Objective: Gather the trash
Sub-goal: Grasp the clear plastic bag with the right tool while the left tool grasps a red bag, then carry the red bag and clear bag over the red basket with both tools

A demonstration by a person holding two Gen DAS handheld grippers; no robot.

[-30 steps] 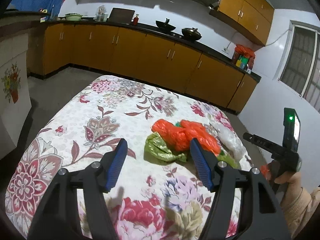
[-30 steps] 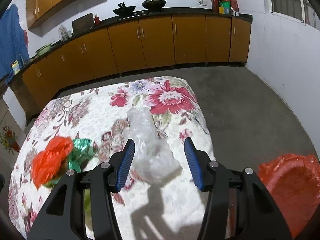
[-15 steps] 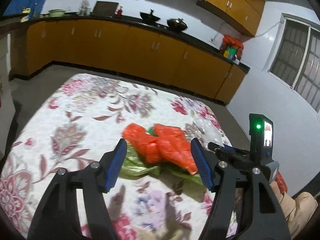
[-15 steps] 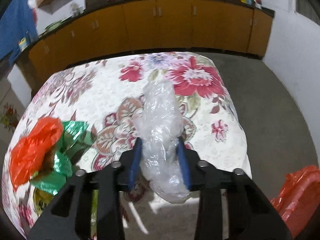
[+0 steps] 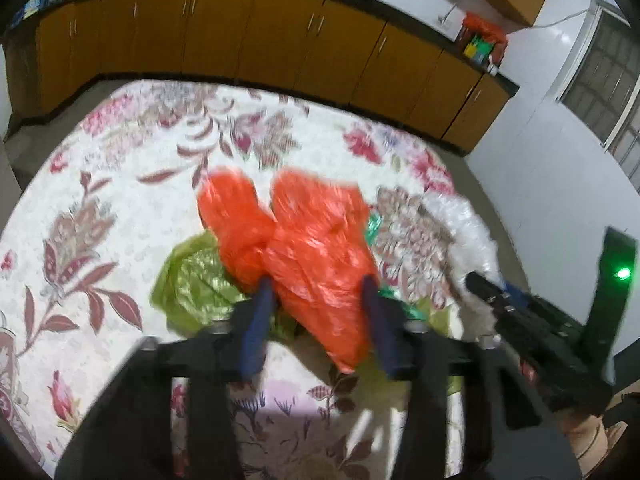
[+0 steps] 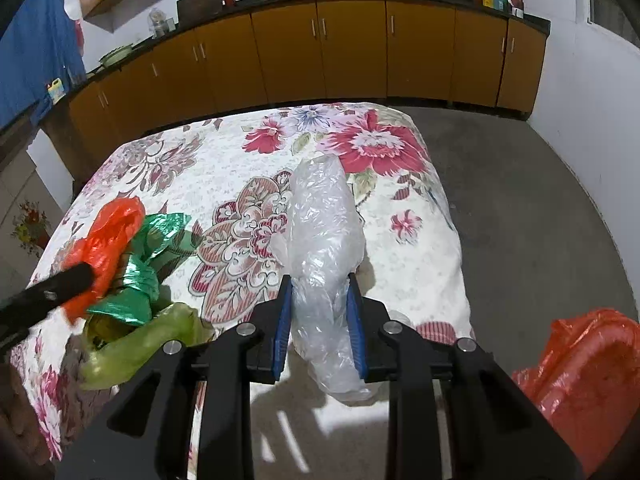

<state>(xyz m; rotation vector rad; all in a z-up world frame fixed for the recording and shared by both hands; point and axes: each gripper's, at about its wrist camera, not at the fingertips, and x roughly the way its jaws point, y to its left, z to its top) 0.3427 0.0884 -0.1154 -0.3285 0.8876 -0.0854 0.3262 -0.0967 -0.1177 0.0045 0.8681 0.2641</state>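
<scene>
A floral-covered table holds crumpled plastic bags. In the left wrist view my left gripper has its blue fingers around an orange bag, closing on it; a light green bag lies beneath. In the right wrist view my right gripper is shut on a clear plastic bag lying on the table. The orange bag, a dark green bag and the light green bag lie to its left. The clear bag also shows in the left wrist view.
An orange-lined trash bin stands on the floor at the lower right of the table. Orange kitchen cabinets run along the far wall. Bare grey floor lies right of the table.
My left gripper has moved forward onto the orange bag and narrowed around it. My right gripper has shut on the clear bag and holds it.
</scene>
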